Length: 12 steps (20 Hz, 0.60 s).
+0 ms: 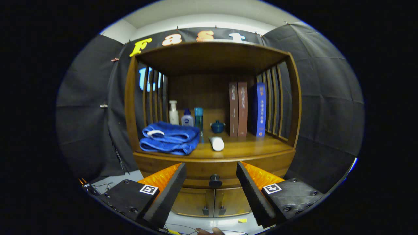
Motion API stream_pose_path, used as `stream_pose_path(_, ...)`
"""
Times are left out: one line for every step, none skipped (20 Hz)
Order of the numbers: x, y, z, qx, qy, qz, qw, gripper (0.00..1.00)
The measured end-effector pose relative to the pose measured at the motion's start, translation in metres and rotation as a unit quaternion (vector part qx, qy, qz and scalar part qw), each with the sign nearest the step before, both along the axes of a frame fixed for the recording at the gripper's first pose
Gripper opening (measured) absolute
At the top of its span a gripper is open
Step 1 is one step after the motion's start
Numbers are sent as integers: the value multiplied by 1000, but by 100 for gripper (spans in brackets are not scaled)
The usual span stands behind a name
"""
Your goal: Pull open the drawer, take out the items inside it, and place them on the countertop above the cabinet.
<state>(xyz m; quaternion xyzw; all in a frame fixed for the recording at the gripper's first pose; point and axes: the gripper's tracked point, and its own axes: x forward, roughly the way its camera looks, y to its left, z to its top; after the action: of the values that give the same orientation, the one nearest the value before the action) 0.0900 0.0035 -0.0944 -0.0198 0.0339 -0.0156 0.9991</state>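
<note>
Black cloth walls the booth behind a brown wooden cabinet (212,98) with slatted sides. Its tabletop (248,148) carries a folded blue towel (169,137) at about 9 o'clock from the middle, with a white pump bottle (173,112), a small blue-capped bottle (187,118) and a teal tube (198,119) lined up behind it, likely pushed back to keep the front free. A white cylinder (217,143) lies on its side near the front edge; a small blue lidded pot (217,126) sits at 12 o'clock from it. Two brown books (237,109) and a blue book (260,109) stand upright at 3 o'clock.

Below, the wooden drawer (209,169) appears closed, its dark round knob (215,180) centred, so its contents are hidden. The claw (210,187) stands apart, clamped on nothing, fingers flanking the knob, seemingly aligned with it. The towel and cylinder on top could equally be drawer items or standing props.
</note>
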Motion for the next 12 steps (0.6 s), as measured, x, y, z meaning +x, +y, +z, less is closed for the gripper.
stream_pose_path(-10, -1, 16, -1, -10, -3, 1000, 100)
stream_pose_path(-19, -2, 31, -1, -20, -5, 1000, 100)
stream_pose_path(-26, -2, 44, 0, -28, -5, 1000, 100)
stream_pose_path(-34, -3, 57, 2, -38, -5, 999, 100)
stream_pose_path(-42, -3, 70, 3, -47, -3, 999, 100)
stream_pose_path(-50, -3, 82, 3, -55, -4, 998, 100)
stream_pose_path(-58, -2, 92, 2, -63, -2, 998, 100)
stream_pose_path(-65, -1, 102, 0, -71, 0, 998, 100)
stream_pose_path(-73, 0, 108, -5, -77, 3, 997, 100)
stream_pose_path(-80, 1, 114, -11, -82, 5, 997, 100)
stream_pose_path(-86, 3, 119, -16, -87, 6, 996, 100)
stream_pose_path(-90, 5, 122, -21, -92, 7, 996, 100)
